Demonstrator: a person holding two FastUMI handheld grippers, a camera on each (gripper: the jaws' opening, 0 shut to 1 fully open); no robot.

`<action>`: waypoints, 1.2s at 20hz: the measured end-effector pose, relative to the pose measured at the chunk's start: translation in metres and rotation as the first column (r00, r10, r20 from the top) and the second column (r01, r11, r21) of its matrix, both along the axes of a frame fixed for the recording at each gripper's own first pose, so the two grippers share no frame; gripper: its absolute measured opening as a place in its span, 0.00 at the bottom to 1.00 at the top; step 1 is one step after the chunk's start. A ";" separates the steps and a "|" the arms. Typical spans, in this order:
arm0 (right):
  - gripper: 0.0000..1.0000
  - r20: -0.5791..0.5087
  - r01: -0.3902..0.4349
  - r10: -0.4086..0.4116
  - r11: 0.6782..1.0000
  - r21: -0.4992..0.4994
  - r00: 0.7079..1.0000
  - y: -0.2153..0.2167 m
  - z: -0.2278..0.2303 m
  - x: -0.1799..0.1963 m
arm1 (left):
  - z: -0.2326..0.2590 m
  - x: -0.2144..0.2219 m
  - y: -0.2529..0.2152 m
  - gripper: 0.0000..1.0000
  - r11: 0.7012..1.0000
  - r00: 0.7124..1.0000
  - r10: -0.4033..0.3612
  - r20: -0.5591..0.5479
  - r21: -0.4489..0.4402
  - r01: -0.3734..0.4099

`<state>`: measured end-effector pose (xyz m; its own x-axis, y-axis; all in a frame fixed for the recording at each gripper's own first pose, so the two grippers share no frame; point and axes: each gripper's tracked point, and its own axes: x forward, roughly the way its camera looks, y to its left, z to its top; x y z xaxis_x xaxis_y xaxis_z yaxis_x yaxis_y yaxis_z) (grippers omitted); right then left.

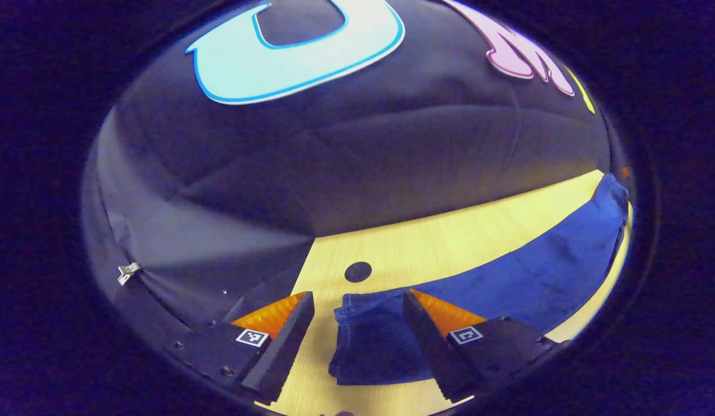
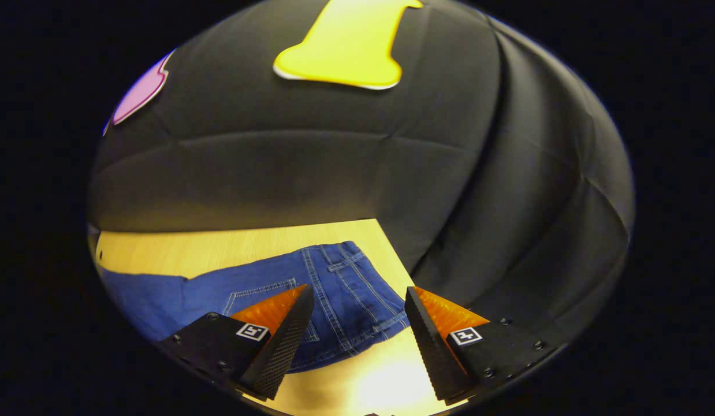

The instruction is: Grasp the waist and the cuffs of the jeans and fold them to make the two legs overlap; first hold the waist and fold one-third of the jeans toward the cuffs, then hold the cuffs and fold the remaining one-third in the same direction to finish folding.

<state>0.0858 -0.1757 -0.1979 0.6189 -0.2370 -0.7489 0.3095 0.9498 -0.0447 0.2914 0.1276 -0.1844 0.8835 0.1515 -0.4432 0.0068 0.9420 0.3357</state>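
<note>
A: How many jeans?
B: One pair of jeans [image 1: 525,271], lying flat on the desk [image 1: 403,248]. In the left gripper view the cuffs [image 1: 369,341] sit between the fingers of the left tool [image 1: 357,346], with the leg running off toward 2 o'clock.
A: And the waist?
B: In the right gripper view the waist [image 2: 346,289] lies at 12 o'clock from the right tool [image 2: 357,346], near the desk's corner.
A: Either tool gripping?
B: No, both stand apart, holding nothing.
A: Any readable writing?
B: None.
A: Anything else?
B: One dark round hole [image 1: 358,271] in the desk, just beyond the cuffs.
</note>
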 end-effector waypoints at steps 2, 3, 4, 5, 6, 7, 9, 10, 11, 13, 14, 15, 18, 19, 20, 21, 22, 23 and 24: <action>0.97 0.059 0.097 -0.099 0.994 0.047 0.993 -0.004 0.003 -0.011 | 0.031 -0.029 -0.028 0.98 0.999 0.996 -0.021 0.087 -0.033 0.024; 0.97 0.071 0.150 -0.156 0.985 0.081 0.985 -0.007 0.004 -0.017 | 0.041 -0.044 -0.048 0.98 0.997 0.992 -0.033 0.119 -0.060 0.041; 0.96 0.063 0.195 -0.202 0.975 0.110 0.977 -0.009 -0.002 -0.023 | 0.049 -0.057 -0.065 0.98 0.995 0.989 -0.041 0.144 -0.088 0.054; 0.96 0.038 0.230 -0.237 0.963 0.137 0.971 -0.012 -0.010 -0.031 | 0.054 -0.071 -0.079 0.98 0.990 0.988 -0.047 0.147 -0.122 0.065; 0.98 0.009 0.262 -0.266 0.954 0.148 0.964 -0.015 -0.020 -0.037 | 0.057 -0.084 -0.094 0.97 0.986 0.988 -0.054 0.145 -0.148 0.076; 0.99 0.001 0.292 -0.295 0.946 0.142 0.955 -0.022 -0.030 -0.038 | 0.060 -0.095 -0.106 0.98 0.982 0.987 -0.065 0.144 -0.164 0.089; 0.99 -0.016 0.335 -0.337 0.933 0.134 0.942 -0.030 -0.046 -0.037 | 0.061 -0.109 -0.127 0.98 0.978 0.985 -0.110 0.132 -0.163 0.131; 0.98 -0.026 0.352 -0.352 0.926 0.134 0.936 -0.033 -0.055 -0.037 | 0.061 -0.112 -0.134 0.97 0.976 0.984 -0.128 0.126 -0.159 0.147; 0.98 -0.038 0.376 -0.375 0.916 0.138 0.926 -0.036 -0.059 -0.039 | 0.059 -0.116 -0.141 0.98 0.973 0.983 -0.142 0.119 -0.167 0.161; 0.98 -0.065 0.422 -0.417 0.895 0.142 0.906 -0.045 -0.073 -0.040 | 0.056 -0.123 -0.157 0.98 0.960 0.983 -0.152 0.104 -0.223 0.172; 0.98 -0.086 0.442 -0.434 0.883 0.157 0.897 -0.046 -0.080 -0.041 | 0.056 -0.125 -0.162 0.98 0.956 0.984 -0.146 0.100 -0.243 0.167; 0.98 -0.096 0.455 -0.445 0.875 0.165 0.890 -0.043 -0.088 -0.041 | 0.055 -0.126 -0.163 0.98 0.952 0.985 -0.143 0.097 -0.259 0.164; 0.98 -0.110 0.473 -0.460 0.861 0.188 0.881 -0.038 -0.106 -0.037 | 0.052 -0.126 -0.167 0.97 0.947 0.984 -0.152 0.089 -0.271 0.171; 0.89 -0.119 0.482 -0.467 0.853 0.202 0.876 -0.036 -0.106 -0.037 | 0.051 -0.125 -0.168 0.98 0.948 0.984 -0.157 0.084 -0.268 0.174; 0.99 -0.096 0.484 -0.475 0.851 0.204 0.875 -0.038 -0.101 -0.033 | 0.049 -0.124 -0.169 0.97 0.947 0.984 -0.162 0.080 -0.267 0.177; 0.99 -0.090 0.487 -0.480 0.847 0.214 0.873 -0.039 -0.106 -0.030 | 0.047 -0.122 -0.173 0.98 0.944 0.983 -0.168 0.078 -0.273 0.184; 0.96 -0.085 0.488 -0.481 0.846 0.216 0.872 -0.040 -0.107 -0.029 | 0.045 -0.122 -0.177 0.98 0.941 0.982 -0.173 0.076 -0.281 0.187; 0.84 -0.080 0.487 -0.483 0.842 0.231 0.872 -0.039 -0.109 -0.025 | 0.042 -0.121 -0.184 0.98 0.937 0.982 -0.176 0.073 -0.292 0.190; 0.80 -0.075 0.483 -0.480 0.843 0.238 0.874 -0.037 -0.108 -0.025 | 0.040 -0.120 -0.190 0.98 0.935 0.982 -0.178 0.069 -0.300 0.190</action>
<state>0.0603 -0.2122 -0.3062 0.4648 -0.3141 -0.8279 0.7316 0.6628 0.1593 0.1713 -0.0625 -0.1442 0.9010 -0.1517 -0.4065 0.1821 0.9826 0.0368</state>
